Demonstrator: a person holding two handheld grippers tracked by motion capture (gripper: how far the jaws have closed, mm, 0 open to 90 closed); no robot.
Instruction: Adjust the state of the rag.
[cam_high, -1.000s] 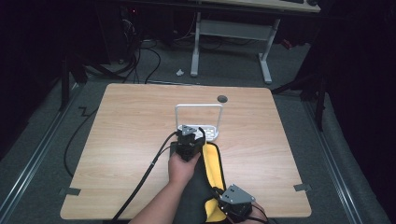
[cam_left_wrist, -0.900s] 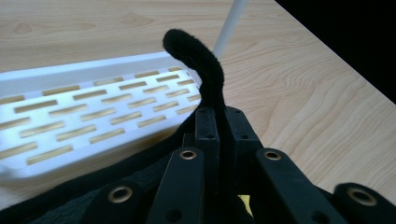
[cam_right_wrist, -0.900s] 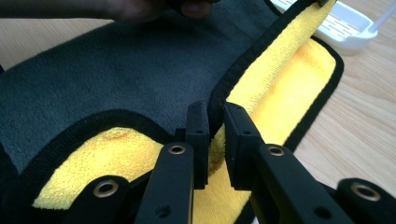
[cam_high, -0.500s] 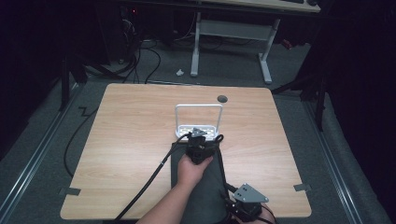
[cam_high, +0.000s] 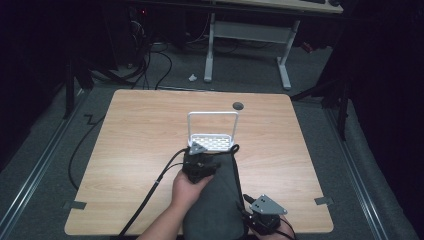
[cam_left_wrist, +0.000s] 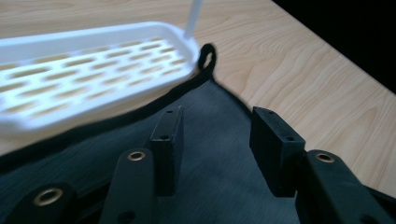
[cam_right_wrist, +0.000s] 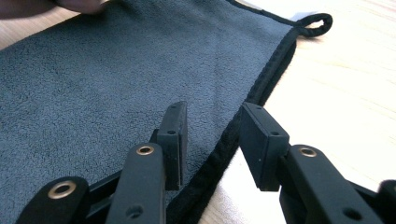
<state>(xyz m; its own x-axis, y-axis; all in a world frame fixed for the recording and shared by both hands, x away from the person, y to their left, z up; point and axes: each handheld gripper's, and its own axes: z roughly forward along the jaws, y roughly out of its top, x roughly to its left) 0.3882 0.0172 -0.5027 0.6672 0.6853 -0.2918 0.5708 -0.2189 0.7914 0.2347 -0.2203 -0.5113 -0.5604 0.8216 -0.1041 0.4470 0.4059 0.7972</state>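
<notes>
A dark grey cloth (cam_high: 215, 200) with a black hem lies flat on the wooden table (cam_high: 140, 130), its far edge against a white slotted tray (cam_high: 212, 142). My left gripper (cam_high: 205, 155) hovers over the cloth's far end (cam_left_wrist: 210, 177), just short of the tray (cam_left_wrist: 93, 88) and the hem loop (cam_left_wrist: 208, 56). Its jaws have just been opening and nothing is pinched between them. My right gripper (cam_high: 252, 206) sits at the cloth's near right edge. Its jaws (cam_right_wrist: 212, 116) have also just been opening and straddle the hem of the cloth (cam_right_wrist: 116, 70) without pressing on it.
The tray has an upright white handle (cam_high: 212, 115). A small dark round disc (cam_high: 238, 105) sits near the table's far edge. Black cables (cam_high: 150, 190) trail off the near left. White table legs (cam_high: 247, 50) stand on the floor beyond.
A yellow side of the cloth showed a second ago; now only its grey side shows and it lies flat. The left gripper shifted right toward the tray. Both grippers let go of the cloth.
</notes>
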